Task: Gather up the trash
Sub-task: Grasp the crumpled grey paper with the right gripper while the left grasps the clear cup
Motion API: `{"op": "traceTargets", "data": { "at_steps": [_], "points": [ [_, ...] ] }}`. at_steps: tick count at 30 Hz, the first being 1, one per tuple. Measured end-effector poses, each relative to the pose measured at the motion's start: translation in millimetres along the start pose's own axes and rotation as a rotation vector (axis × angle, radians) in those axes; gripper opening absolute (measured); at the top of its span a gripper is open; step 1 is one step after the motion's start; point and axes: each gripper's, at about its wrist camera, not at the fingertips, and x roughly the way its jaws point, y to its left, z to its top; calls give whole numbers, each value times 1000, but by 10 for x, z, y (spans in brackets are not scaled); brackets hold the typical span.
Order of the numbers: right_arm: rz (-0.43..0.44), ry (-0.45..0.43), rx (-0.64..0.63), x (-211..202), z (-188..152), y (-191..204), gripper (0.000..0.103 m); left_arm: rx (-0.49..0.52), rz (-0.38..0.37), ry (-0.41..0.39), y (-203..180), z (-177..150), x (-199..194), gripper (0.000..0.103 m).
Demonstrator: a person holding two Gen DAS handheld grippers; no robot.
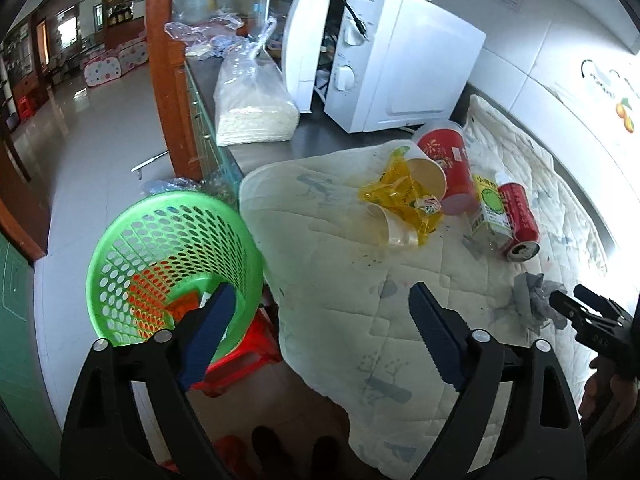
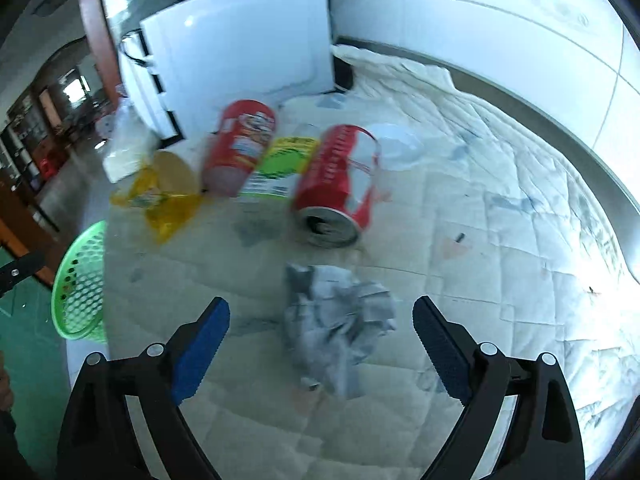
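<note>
A green perforated basket (image 1: 172, 264) stands beside the counter's left edge; it also shows in the right wrist view (image 2: 80, 284). My left gripper (image 1: 320, 296) is open and empty between the basket and the quilted cloth (image 1: 340, 280). On the cloth lie a yellow wrapper (image 1: 404, 196) with paper cups, a red tube (image 1: 448, 160), a green-labelled carton (image 1: 490, 208), a red can (image 1: 520, 220) and a crumpled grey paper ball (image 1: 534, 300). My right gripper (image 2: 320, 320) is open, jaws either side of the paper ball (image 2: 340, 320), not touching. The can (image 2: 340, 184) lies beyond it.
A white microwave (image 1: 384, 52) stands at the back of the counter, with a clear bag of white sheets (image 1: 252, 100) to its left. A red stool (image 1: 244, 352) sits under the basket. The tiled wall (image 2: 520, 40) runs along the right.
</note>
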Motion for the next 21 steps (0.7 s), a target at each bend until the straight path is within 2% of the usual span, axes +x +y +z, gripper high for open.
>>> {"op": "traceTargets", "data": {
  "at_steps": [7,10,13,15,19,21],
  "points": [
    [0,68,36,340,-32,-172,90,-30,-10,43,-31,85,221,91],
    [17,89,42,425,-42,-200,76,-20,-28,48,-91,143,294,91],
    [25,101,51,471,-69,-206,70,20,-41,51,-209,200,405,89],
    [35,101,55,492,-79,-226,66,45,-78,65,-288,222,505,82],
    [46,98,53,482,-74,-229,61,63,-125,102,-362,235,701,59],
    [48,95,53,476,-72,-234,60,60,-147,109,-374,237,763,56]
  ]
}}
